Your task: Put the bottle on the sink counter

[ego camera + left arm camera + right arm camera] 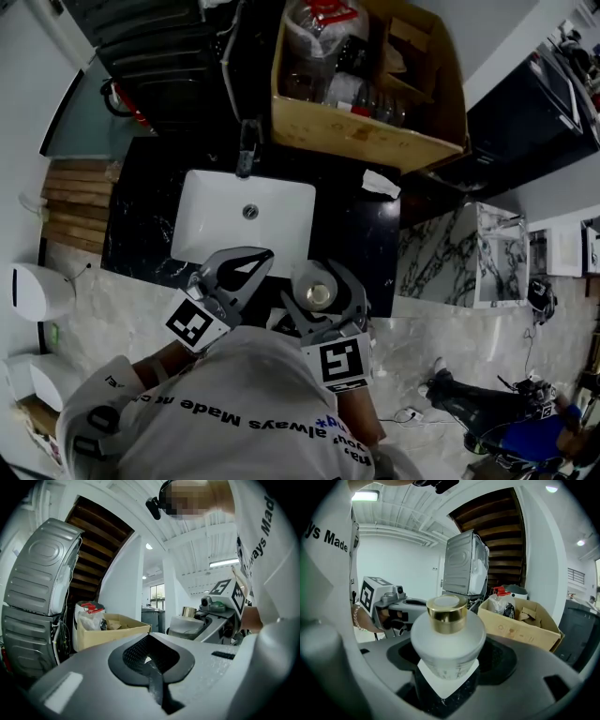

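A squat white frosted bottle (319, 294) with a gold cap (447, 613) stands upright between the jaws of my right gripper (320, 274), which is shut on its body (447, 644). It is over the front strip of the black marble sink counter (141, 220), just right of the white basin (220, 225). Whether its base touches the counter I cannot tell. My left gripper (265, 255) is just left of it over the basin's front rim, with its jaws closed together and nothing between them (152, 660).
A faucet (247, 150) rises behind the basin. A cardboard box (366, 136) of bags and bottles stands past the counter's back edge. A crumpled white paper (380, 183) lies at the back right of the counter. White dispensers (37, 291) hang on the left wall.
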